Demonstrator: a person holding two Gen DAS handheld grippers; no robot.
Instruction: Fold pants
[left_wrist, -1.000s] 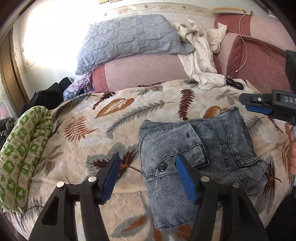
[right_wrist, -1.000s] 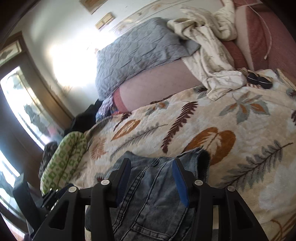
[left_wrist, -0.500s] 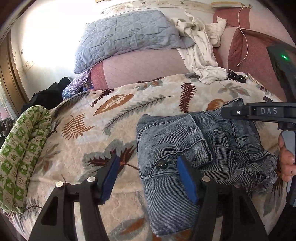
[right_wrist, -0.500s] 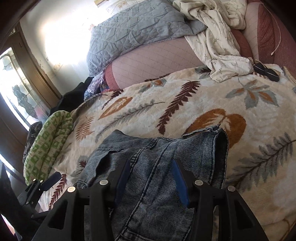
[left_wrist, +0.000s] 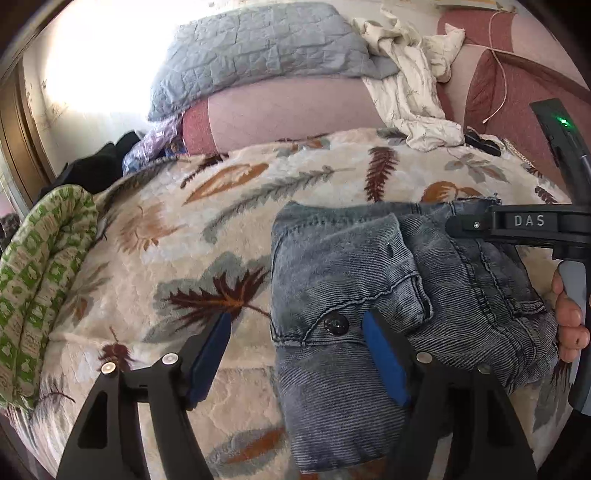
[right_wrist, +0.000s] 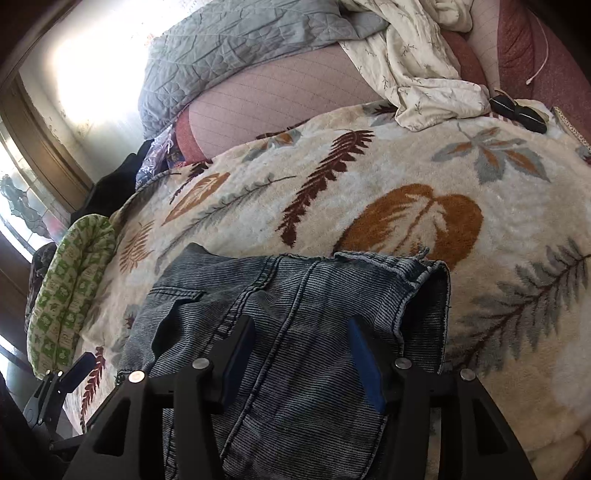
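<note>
The one pair of faded blue-grey denim pants (left_wrist: 369, 295) lies folded into a thick bundle on the bed's cream leaf-print fleece blanket (left_wrist: 221, 229). Two tools hover over it: the left tool (left_wrist: 295, 354) and right tool (right_wrist: 299, 354), jaws just opened and spread, seemingly pinching nothing. The loose top flap may spring open, since nothing pins it.

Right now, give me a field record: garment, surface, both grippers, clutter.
garment: grey-blue washed denim pants, folded into a compact bundle
surface: cream leaf-print fleece blanket on a bed
left gripper: jaws have just been opening; straddles bundle's left edge, no grip
right gripper: jaws have just been opening; over denim, no grip
clutter: grey quilted pillow; green patterned roll
</note>
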